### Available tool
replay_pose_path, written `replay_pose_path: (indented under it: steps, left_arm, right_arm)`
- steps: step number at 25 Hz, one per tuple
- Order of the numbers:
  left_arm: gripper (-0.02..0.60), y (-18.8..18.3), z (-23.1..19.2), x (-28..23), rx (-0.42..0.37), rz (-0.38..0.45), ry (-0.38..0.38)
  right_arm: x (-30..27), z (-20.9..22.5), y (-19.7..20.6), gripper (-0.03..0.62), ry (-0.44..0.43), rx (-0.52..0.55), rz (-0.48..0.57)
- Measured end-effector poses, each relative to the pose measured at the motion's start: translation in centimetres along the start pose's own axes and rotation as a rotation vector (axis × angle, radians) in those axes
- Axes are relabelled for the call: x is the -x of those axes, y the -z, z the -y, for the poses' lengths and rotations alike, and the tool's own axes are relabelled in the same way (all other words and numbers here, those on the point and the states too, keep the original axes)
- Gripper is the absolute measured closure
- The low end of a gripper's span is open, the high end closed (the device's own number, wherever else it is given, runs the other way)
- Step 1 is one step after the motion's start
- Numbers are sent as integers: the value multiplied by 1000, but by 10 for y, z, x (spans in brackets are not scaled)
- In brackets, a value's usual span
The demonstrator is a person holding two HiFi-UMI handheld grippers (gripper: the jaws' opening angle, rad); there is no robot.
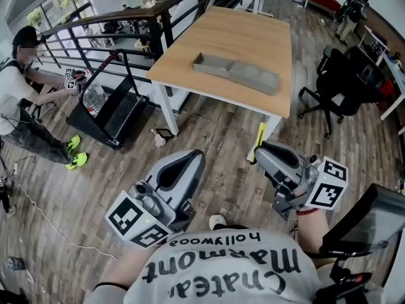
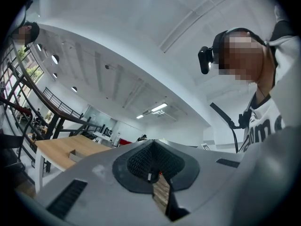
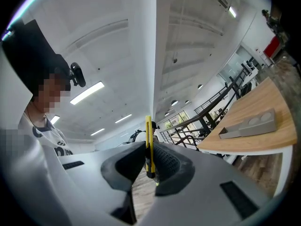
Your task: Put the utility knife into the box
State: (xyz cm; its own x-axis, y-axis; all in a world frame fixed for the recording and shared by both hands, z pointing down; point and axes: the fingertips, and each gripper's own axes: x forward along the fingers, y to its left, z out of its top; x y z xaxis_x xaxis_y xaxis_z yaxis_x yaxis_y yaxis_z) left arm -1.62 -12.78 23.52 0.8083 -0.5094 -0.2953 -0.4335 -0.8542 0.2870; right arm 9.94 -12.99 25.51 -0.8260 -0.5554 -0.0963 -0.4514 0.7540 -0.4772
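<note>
A room with a plank floor (image 1: 215,132) is seen from above, and two grey grippers are held low in front of the person.

The right gripper (image 3: 149,169) is clamped on a yellow utility knife (image 3: 148,140). The knife is held upright and edge-on between the ribbed pads, with its upper end standing clear above them. In the head view it is seen as a yellow strip projecting from that gripper's tip, over the floor.

The left gripper (image 2: 152,172) is closed, its jaw tips pressed together with nothing held between them.

A grey box (image 1: 235,73), long, shallow and open-topped, is laid on a light wooden table (image 1: 253,33), well apart from both grippers. A black office chair (image 1: 335,84) is placed to the table's right. Another person (image 1: 22,100) in bright green shoes (image 1: 74,152) is seen at the far left, near a black railing (image 1: 126,19).
</note>
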Motion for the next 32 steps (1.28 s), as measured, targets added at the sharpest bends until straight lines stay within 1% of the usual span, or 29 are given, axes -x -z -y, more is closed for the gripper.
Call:
replay_pose_path:
  steps: [6, 15, 19, 24, 28, 32]
  left_arm:
    - [574, 4, -16, -28, -12, 0, -6]
    - [575, -1, -31, -52, -37, 13, -26]
    - [575, 3, -37, -55, -40, 14, -40]
    - [575, -2, -37, -52, -59, 13, -53]
    - [575, 7, -44, -61, -59, -10, -54]
    - [575, 8, -57, -71, -66, -5, -52]
  right_arm:
    - [-4, 29, -15, 543, -22, 0, 5]
    - [-11, 54, -34, 543, -50, 7, 4]
    - [-13, 61, -33, 543, -59, 5, -1]
    - [-17, 61, -33, 543, -69, -6, -6]
    - [-23, 74, -33, 543, -85, -13, -6]
    - [-28, 89, -37, 543, -84, -15, -1]
